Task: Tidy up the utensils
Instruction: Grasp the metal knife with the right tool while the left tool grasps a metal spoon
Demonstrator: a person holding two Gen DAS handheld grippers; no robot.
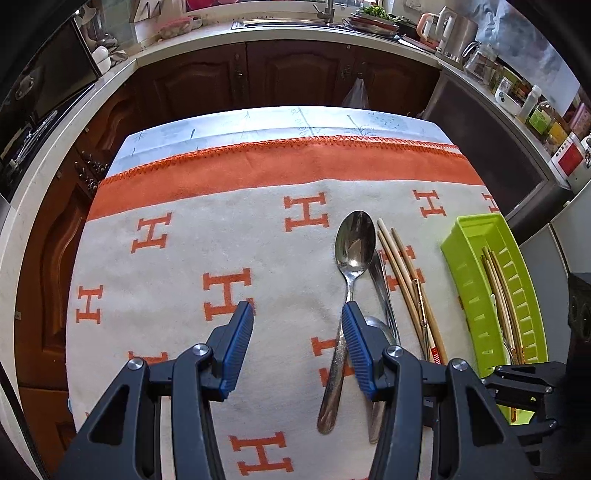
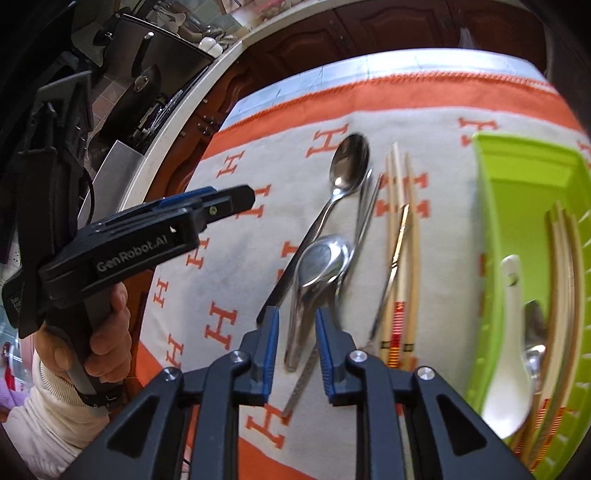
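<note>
On the H-patterned cloth (image 1: 192,236) a large metal spoon (image 1: 354,243) lies bowl up. A second metal spoon (image 2: 322,258) lies bowl down next to it. Beside them are wooden chopsticks (image 1: 404,280) and a thin gold utensil (image 2: 402,236). My left gripper (image 1: 297,308) hangs open over the cloth, with the large spoon's handle just inside its right finger (image 1: 356,350). My right gripper (image 2: 296,314) is open. The second spoon's handle runs between its pads (image 2: 271,343), and a gap shows on each side.
A lime-green slotted tray (image 2: 491,229) stands at the right, holding a white ceramic spoon (image 2: 511,332), chopsticks (image 2: 563,280) and a metal spoon. A hand in a white sleeve (image 2: 55,406) holds the left gripper (image 2: 243,199). Dark wooden cabinets and a counter (image 1: 295,33) ring the table.
</note>
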